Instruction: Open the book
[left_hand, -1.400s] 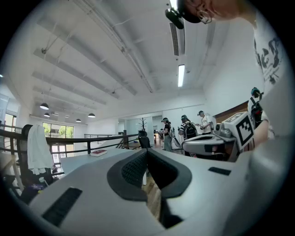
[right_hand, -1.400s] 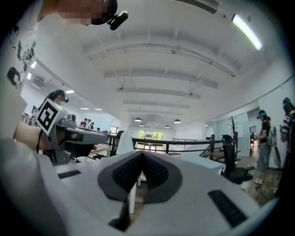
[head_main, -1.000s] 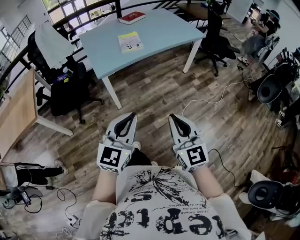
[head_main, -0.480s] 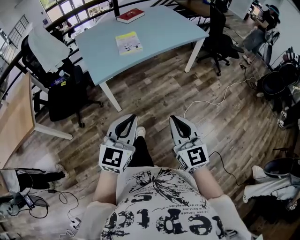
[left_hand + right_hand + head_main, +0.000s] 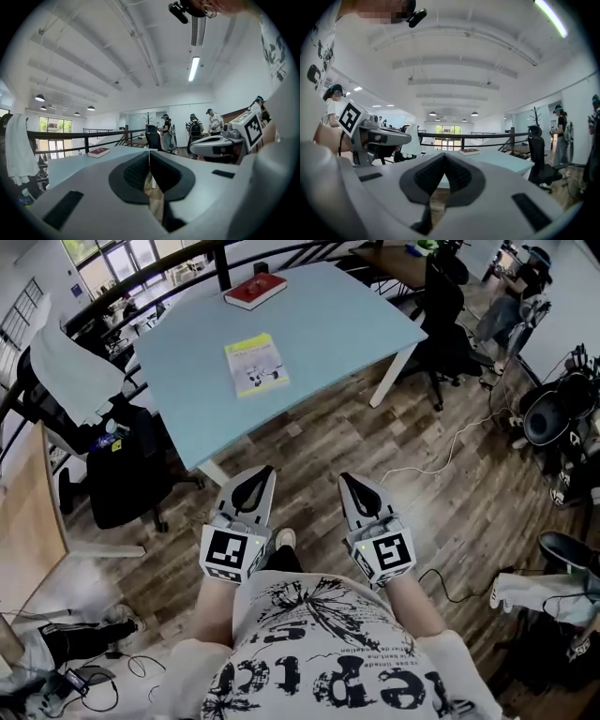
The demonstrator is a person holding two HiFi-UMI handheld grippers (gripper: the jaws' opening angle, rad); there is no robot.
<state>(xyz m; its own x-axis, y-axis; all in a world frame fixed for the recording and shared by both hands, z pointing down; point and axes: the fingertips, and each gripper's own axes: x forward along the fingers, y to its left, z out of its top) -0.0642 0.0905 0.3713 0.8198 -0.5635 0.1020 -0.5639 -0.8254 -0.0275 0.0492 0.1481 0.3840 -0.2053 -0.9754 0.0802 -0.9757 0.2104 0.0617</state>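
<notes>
A closed book with a yellow cover [image 5: 255, 365] lies flat near the middle of the light blue table [image 5: 328, 315]. A closed red book [image 5: 255, 290] lies at the table's far edge, and it also shows as the red book [image 5: 99, 152] in the left gripper view and the red book [image 5: 468, 151] in the right gripper view. My left gripper [image 5: 265, 471] and right gripper [image 5: 345, 474] are held side by side at waist height over the wooden floor, short of the table. Both are shut and empty, with the left gripper's [image 5: 149, 155] and the right gripper's [image 5: 444, 157] pads meeting at the tips.
A black chair [image 5: 122, 474] with a white garment [image 5: 70, 367] on it stands left of the table. Another black chair [image 5: 450, 320] is at its right end. A wooden desk [image 5: 23, 521] is at the left, cables [image 5: 441, 451] trail on the floor, and people [image 5: 192, 129] stand beyond the railing.
I have walked toward the blue table: it and its two books sit lower and larger in the head view. Both grippers keep the same shut pose in front of me.
</notes>
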